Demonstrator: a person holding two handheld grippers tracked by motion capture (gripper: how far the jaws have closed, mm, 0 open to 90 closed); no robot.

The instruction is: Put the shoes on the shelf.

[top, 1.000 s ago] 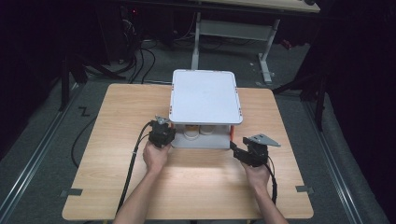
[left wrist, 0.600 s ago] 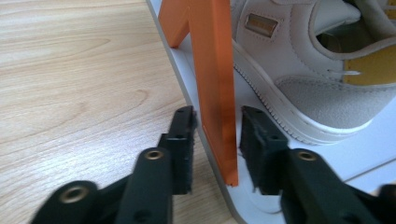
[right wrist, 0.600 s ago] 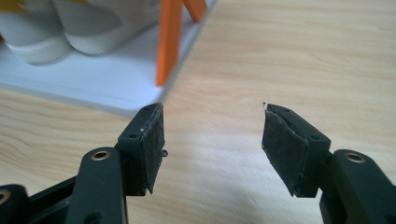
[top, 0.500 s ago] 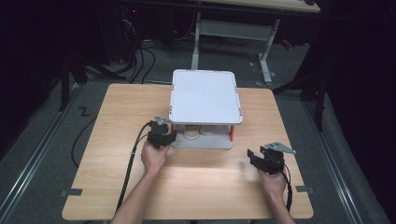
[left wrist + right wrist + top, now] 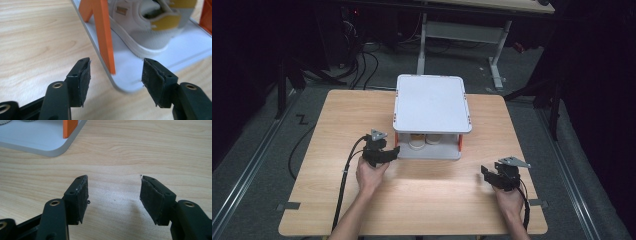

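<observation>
Your right gripper [image 5: 488, 173] has pulled away from the shoe rack [image 5: 432, 102] over the last second: it was up against the rack's near right corner, and now it sits low in the right part of the high view, well apart from the rack, over bare table [image 5: 332, 120]. Its jaws stand spread with nothing between them; in the right gripper view [image 5: 113, 195] they frame plain wood, with the rack's rounded base corner [image 5: 53, 150] and an orange post [image 5: 70, 127] off in the upper left of the frame.

Your left gripper [image 5: 389, 152] has hardly moved and stays at the rack's near left corner, just left of centre in the high view. Its jaws are spread too, holding nothing; in the left gripper view [image 5: 115, 80] they straddle the orange corner post [image 5: 103, 35] and the base's corner [image 5: 125, 85].

The pale shoes [image 5: 424, 141] sit on the lower shelf under the white top, at the middle of the high view. In the left gripper view one shoe [image 5: 147, 27] with yellow patches fills the upper right, close behind the post.

So I judge the right side's work done or paused, and the left hand leads now. You are lined up on the post, not the shoe; if the shoe is your target, shift right past the post before closing
</observation>
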